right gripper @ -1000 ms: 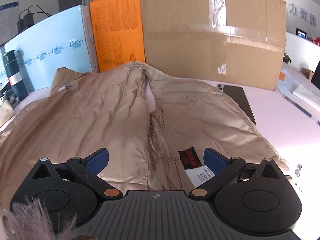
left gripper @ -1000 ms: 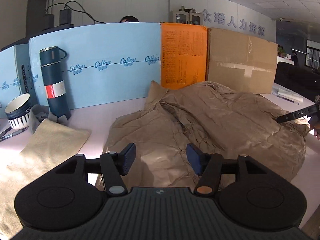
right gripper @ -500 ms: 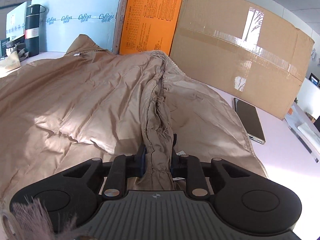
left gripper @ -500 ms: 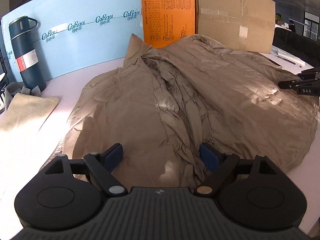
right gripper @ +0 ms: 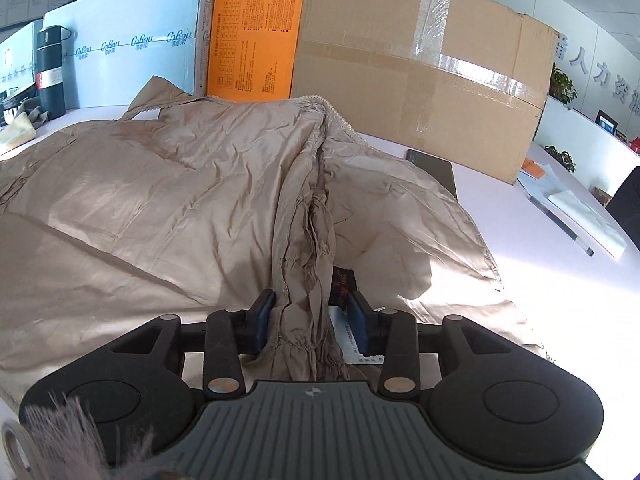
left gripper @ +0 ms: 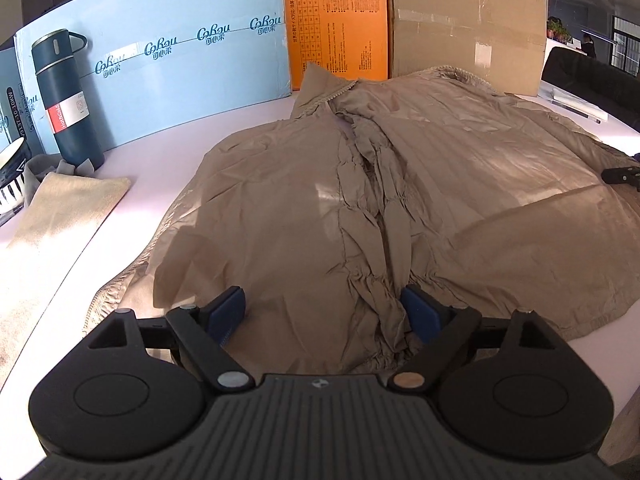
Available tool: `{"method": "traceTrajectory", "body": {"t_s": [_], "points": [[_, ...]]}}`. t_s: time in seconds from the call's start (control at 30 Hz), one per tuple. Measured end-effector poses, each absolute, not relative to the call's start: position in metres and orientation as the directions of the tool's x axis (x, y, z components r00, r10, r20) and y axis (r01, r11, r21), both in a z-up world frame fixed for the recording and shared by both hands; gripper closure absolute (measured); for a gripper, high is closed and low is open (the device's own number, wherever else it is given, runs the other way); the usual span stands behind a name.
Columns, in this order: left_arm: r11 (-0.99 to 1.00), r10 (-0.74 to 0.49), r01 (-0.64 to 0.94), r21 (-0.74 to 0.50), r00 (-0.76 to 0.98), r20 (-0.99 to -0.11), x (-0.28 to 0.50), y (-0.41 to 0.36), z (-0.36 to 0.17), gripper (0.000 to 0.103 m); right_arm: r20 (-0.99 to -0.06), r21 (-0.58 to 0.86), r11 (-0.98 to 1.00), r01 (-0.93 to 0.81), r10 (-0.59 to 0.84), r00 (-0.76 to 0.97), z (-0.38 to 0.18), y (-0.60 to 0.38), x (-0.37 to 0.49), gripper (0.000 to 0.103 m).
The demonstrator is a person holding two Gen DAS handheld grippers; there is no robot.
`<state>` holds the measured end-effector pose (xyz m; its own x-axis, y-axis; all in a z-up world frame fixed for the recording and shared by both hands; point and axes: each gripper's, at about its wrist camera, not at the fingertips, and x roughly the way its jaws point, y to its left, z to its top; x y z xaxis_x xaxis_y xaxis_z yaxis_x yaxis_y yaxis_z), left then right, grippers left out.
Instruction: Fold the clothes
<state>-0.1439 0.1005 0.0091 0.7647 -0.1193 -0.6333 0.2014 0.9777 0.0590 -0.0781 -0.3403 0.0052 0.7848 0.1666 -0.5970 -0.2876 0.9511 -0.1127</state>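
A tan puffer jacket lies spread on the white table, collar toward the boxes at the back. My left gripper is open with its blue pads on either side of a bunched fold at the jacket's near hem. In the right wrist view the jacket fills the left half. My right gripper is shut on the jacket's gathered front edge, beside a dark label and a white care tag. The right gripper's tip shows at the far right of the left wrist view.
A dark blue thermos, a striped bowl and a beige towel sit at the left. Blue, orange and cardboard boxes wall the back. A dark phone lies right of the jacket.
My right gripper closed on the jacket's front edge and has lifted it slightly. My left gripper moved down and forward to the hem and its jaws opened wider around the fold.
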Motion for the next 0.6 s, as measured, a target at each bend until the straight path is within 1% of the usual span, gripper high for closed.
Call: {"method": "traceTrajectory", "body": {"t_s": [0.07, 0.1, 0.13, 0.17, 0.2, 0.27, 0.37, 0.4, 0.47, 0.53, 0.6], "points": [[0.977, -0.127, 0.207, 0.052, 0.76, -0.638, -0.148, 0.101, 0.009, 0.019, -0.596, -0.111, 0.954, -0.278, 0.16, 0.787, 0.004, -0.34, -0.075, 0.054], [0.976, -0.135, 0.213, 0.046, 0.757, -0.639, -0.15, 0.102, 0.009, 0.019, -0.595, -0.115, 0.954, -0.275, 0.156, 0.789, 0.003, -0.338, -0.073, 0.052], [0.975, -0.142, 0.218, 0.041, 0.755, -0.641, -0.152, 0.102, 0.009, 0.019, -0.594, -0.125, 0.954, -0.273, 0.148, 0.791, 0.003, -0.336, -0.071, 0.048], [0.973, -0.151, 0.227, 0.036, 0.751, -0.642, -0.154, 0.103, 0.009, 0.019, -0.592, -0.136, 0.953, -0.27, 0.14, 0.793, 0.002, -0.334, -0.069, 0.041], [0.973, -0.165, 0.23, 0.018, 0.749, -0.642, -0.156, 0.106, 0.011, 0.02, -0.59, -0.153, 0.952, -0.266, 0.127, 0.797, 0.002, -0.334, -0.067, 0.036], [0.972, -0.197, 0.231, -0.031, 0.744, -0.638, -0.16, 0.113, 0.015, 0.02, -0.587, -0.184, 0.95, -0.254, 0.101, 0.803, 0.001, -0.336, -0.063, 0.018], [0.971, -0.237, 0.195, -0.136, 0.759, -0.606, -0.168, 0.136, 0.024, 0.02, -0.591, -0.2, 0.955, -0.218, 0.06, 0.804, 0.003, -0.337, -0.055, 0.017], [0.974, -0.228, 0.172, -0.15, 0.772, -0.593, -0.17, 0.143, 0.027, 0.02, -0.582, -0.224, 0.954, -0.2, 0.034, 0.813, 0.005, -0.335, -0.056, 0.017], [0.981, -0.182, 0.109, -0.159, 0.799, -0.573, -0.171, 0.158, 0.032, 0.02, -0.552, -0.273, 0.948, -0.163, -0.015, 0.834, 0.012, -0.329, -0.06, 0.017], [0.986, -0.119, 0.03, -0.164, 0.816, -0.565, -0.168, 0.173, 0.036, 0.019, -0.499, -0.283, 0.951, -0.125, -0.035, 0.866, 0.027, -0.324, -0.069, 0.017], [0.987, -0.076, -0.022, -0.158, 0.807, -0.586, -0.157, 0.181, 0.035, 0.019, -0.435, -0.275, 0.956, -0.101, -0.03, 0.9, 0.043, -0.316, -0.077, 0.017]]}}
